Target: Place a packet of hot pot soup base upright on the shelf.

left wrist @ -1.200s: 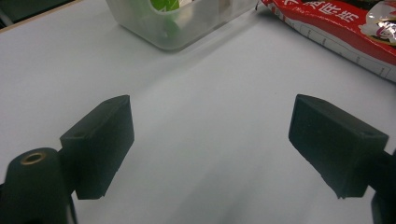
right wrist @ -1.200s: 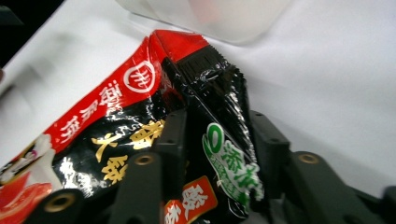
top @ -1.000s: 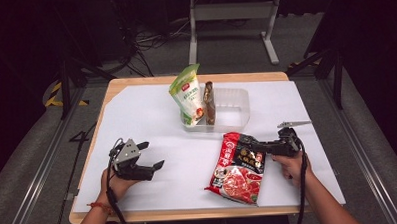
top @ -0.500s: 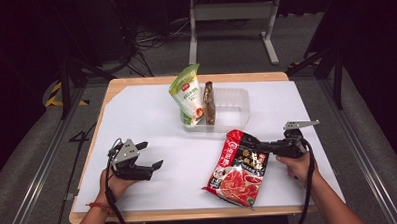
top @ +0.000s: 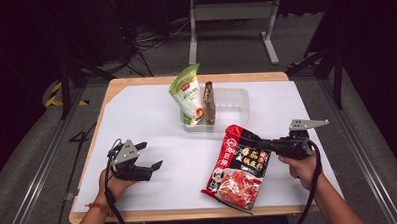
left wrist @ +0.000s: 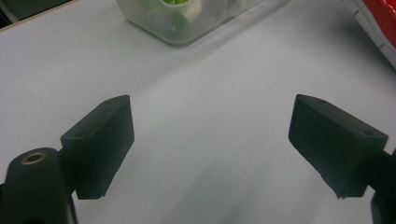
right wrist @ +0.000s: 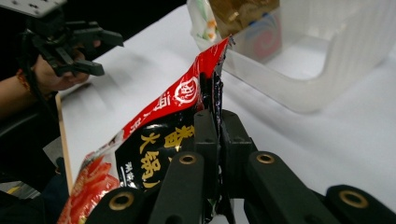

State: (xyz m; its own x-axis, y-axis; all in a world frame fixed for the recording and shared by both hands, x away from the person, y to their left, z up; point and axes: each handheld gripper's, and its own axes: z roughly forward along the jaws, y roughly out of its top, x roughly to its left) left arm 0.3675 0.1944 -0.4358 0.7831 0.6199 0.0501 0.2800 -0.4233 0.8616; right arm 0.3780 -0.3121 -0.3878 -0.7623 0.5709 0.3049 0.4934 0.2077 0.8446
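A red and black food packet (top: 240, 166) lies at the table's front right, its right edge lifted off the white sheet. My right gripper (top: 261, 144) is shut on that edge; the right gripper view shows the jaws (right wrist: 219, 135) pinching the packet (right wrist: 154, 130) upright by its black side seam. My left gripper (top: 150, 154) rests open at the front left with nothing between its pads (left wrist: 100, 140). Behind the packet stands a clear plastic tub (top: 235, 106) holding a green and white pouch (top: 186, 95) and a brown packet (top: 209, 102), both on end.
A white sheet (top: 136, 119) covers the wooden table, whose edge (top: 190, 214) runs close in front of both hands. The tub (left wrist: 187, 21) lies ahead of the left gripper, with the red packet's corner (left wrist: 380, 23) at far right. Dark floor and metal stands surround the table.
My right gripper has shifted a little to the right with the packet's edge in it, tipping the packet up on its side. The left gripper has stayed put.
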